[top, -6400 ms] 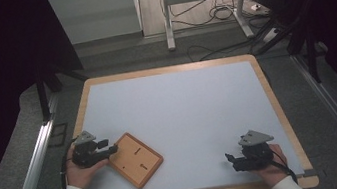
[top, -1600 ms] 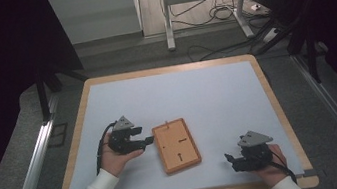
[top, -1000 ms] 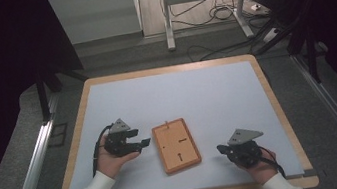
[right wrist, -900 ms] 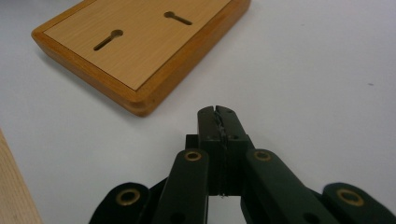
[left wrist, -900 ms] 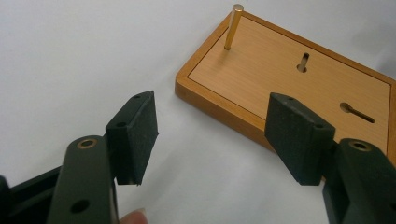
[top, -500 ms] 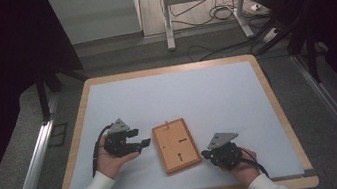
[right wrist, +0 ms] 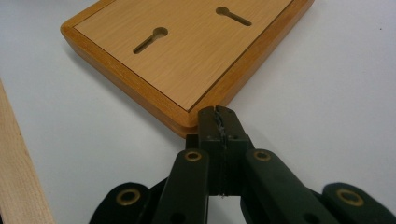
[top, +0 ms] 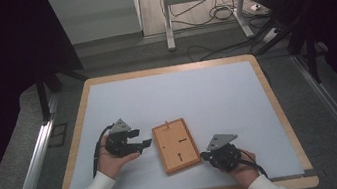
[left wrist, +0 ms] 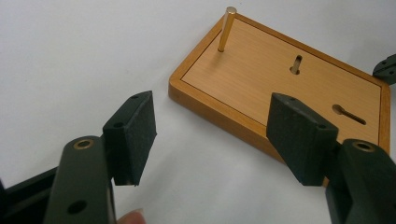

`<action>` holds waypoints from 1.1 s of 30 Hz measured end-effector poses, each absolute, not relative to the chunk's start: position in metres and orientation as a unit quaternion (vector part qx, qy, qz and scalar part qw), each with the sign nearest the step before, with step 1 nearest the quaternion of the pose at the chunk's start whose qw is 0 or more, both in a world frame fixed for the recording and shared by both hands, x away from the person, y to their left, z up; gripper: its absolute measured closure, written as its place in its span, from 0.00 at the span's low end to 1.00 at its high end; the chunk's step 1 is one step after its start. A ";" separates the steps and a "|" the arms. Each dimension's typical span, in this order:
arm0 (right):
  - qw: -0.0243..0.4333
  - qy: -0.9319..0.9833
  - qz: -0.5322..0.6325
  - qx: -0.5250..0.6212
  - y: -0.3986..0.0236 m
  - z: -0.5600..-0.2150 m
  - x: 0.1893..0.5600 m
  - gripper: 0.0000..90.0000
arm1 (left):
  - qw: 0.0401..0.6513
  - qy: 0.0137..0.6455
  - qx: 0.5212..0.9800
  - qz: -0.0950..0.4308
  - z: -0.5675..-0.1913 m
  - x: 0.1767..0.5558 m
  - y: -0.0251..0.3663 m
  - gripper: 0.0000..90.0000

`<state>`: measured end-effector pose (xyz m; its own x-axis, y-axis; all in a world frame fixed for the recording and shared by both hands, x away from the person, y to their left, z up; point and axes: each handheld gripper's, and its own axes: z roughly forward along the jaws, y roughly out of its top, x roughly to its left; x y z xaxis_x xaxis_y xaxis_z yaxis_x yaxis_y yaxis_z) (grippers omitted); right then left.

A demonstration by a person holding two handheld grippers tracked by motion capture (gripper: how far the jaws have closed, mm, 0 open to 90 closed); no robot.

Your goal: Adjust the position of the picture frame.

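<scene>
One wooden board [top: 176, 145] lay flat on the white table surface [top: 207, 98], near the front edge and between the two grippers. Two keyhole slots [right wrist: 150, 39] were cut into its inset face, and a brass pin [left wrist: 226, 28] stood upright near one short end. The left gripper [left wrist: 219, 135] was held in the person's left hand [top: 111, 161] just beside the board's left long edge, its jaws spread wide with nothing between them. In the left gripper view one pad [left wrist: 301, 135] overlapped the board's near edge; contact could not be confirmed. The right gripper [right wrist: 218, 122], in the right hand [top: 240, 167], had its jaws pressed fully together, empty, tips at the board's near right corner, apparently touching it.
</scene>
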<state>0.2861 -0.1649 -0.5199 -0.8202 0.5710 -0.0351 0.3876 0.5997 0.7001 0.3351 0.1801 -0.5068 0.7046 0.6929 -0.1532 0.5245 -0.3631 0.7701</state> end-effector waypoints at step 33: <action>0.098 0.887 0.378 0.248 -0.145 -0.519 0.267 1.00 | 0.423 0.374 0.820 0.092 -0.510 0.335 0.177 0.36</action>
<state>0.2670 -0.1447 -0.5195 -0.8579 0.5137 0.0133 0.3656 0.5919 0.7183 0.3352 0.1772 -0.5101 0.7033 0.6916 -0.1648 0.5353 -0.3626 0.7629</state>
